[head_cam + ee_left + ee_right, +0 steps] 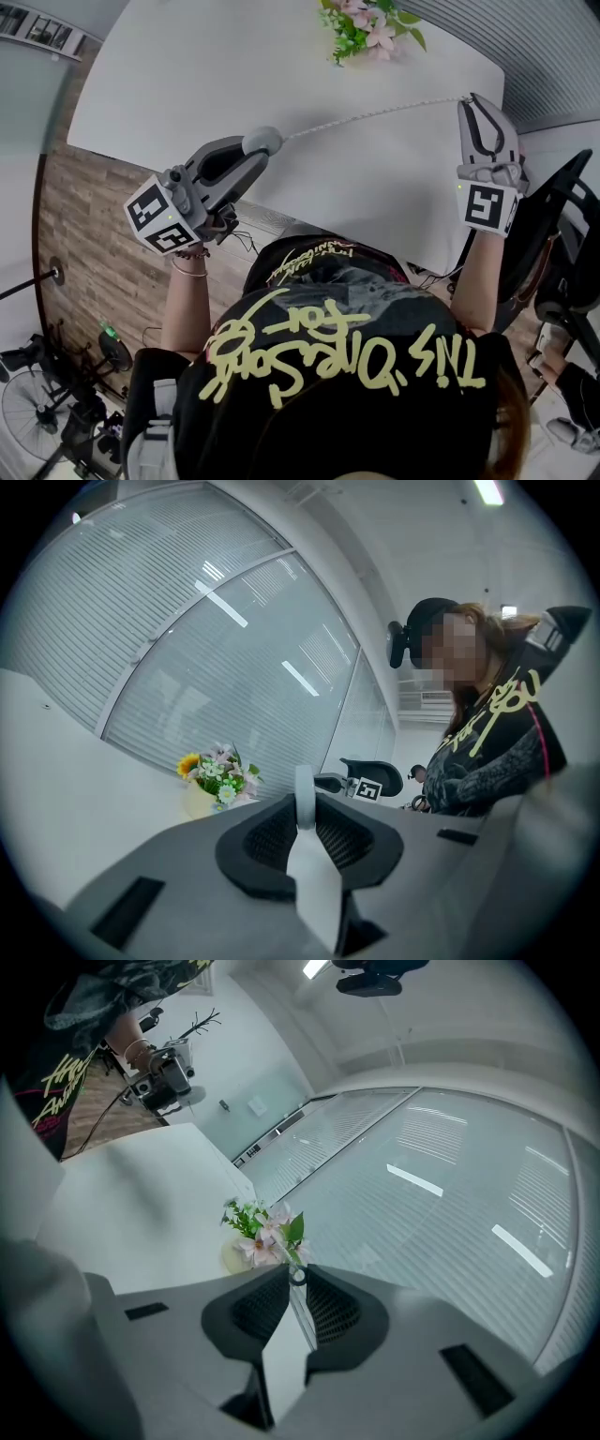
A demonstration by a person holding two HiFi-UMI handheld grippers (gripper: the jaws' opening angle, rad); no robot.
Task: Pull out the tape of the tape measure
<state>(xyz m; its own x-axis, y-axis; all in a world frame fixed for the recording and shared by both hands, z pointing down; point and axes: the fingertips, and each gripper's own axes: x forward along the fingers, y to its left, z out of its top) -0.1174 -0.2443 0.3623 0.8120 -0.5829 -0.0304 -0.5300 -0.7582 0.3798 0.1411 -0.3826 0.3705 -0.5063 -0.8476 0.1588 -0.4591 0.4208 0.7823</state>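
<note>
White tabletop lies open up to the pink-flower bouquet. Above it a thin white tape runs from the left gripper, clenched on the round grey tape-measure case, to the right gripper, which pinches the ringed tip, shown only in the right gripper view.

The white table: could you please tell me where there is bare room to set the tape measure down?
The white table is bare left of the pink-and-white flower bunch, and again between the stretched white tape and the near edge. Crowded only along that tape, strung between the left gripper and right gripper.
</note>
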